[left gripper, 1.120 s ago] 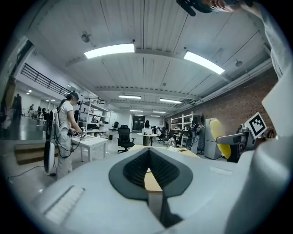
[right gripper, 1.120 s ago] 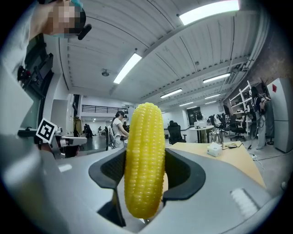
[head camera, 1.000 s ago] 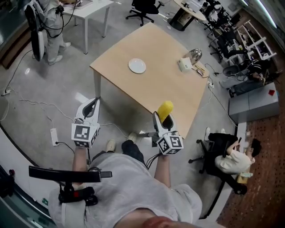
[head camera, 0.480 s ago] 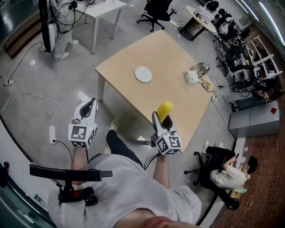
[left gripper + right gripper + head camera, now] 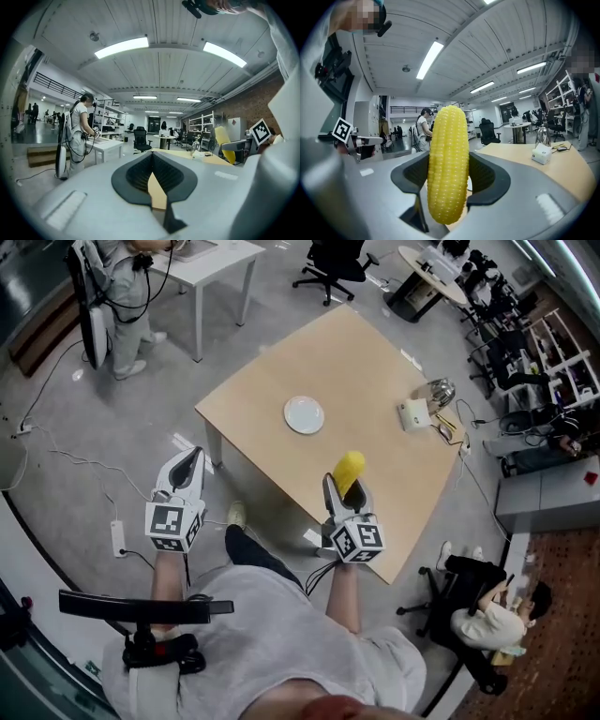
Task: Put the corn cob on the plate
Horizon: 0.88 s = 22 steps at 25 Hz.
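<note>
**Tongs nearer the table, corn not yet delivered**

Left tongs [image 5: 192,457] sit at the lower left of the head view. Their jaws are together with nothing between them, and the left gripper view confirms it. Right tongs [image 5: 342,486], at lower centre, are clamped on the yellow ridged corn cob [image 5: 349,469], which stands upright between the jaws with its tip above them.

Over the last second both pairs kept their places in the frame. The square light-wood table [image 5: 375,362] and the small round white plate [image 5: 304,414] on it slid down toward them. I read that as the wearer walking up to the table. In the head view the cob now overlaps the table's near edge, yet the plate lies well apart from it, up and to the left. I judge the carry under way, with the reach and release still to do.

For writing, I see only black-and-white square markers on the cubes, and no words. The small white box [image 5: 413,414] at the table's right carries nothing I can read.
</note>
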{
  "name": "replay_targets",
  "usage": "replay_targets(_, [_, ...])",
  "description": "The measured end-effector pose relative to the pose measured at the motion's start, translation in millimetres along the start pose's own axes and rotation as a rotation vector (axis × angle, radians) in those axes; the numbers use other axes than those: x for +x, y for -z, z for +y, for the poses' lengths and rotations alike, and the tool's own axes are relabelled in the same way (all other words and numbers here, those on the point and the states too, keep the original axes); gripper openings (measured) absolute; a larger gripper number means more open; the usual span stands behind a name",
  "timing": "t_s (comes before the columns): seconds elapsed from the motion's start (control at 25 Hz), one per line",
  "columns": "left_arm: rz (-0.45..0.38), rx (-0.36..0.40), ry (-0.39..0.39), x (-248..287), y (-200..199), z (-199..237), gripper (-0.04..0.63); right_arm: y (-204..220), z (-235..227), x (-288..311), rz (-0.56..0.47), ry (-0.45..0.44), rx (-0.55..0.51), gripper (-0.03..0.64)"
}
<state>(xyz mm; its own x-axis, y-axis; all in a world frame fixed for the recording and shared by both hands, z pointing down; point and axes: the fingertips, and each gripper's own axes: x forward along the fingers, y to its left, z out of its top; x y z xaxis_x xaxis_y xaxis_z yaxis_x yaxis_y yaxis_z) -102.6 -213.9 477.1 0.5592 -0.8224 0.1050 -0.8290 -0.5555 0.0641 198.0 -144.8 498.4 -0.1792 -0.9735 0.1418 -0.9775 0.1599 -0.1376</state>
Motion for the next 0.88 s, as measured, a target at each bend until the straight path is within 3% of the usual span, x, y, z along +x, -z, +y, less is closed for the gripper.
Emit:
replay_targets(0.2, [0.011,-0.062,0.014,40,3,20,0.02,11,-19,45,0.039,0.013,0.02,0.25])
replay_targets(0.88, [0.096,-0.027,-0.027,92,13,51,0.02,53,-69,158,0.199,0.001,-0.015,0.25])
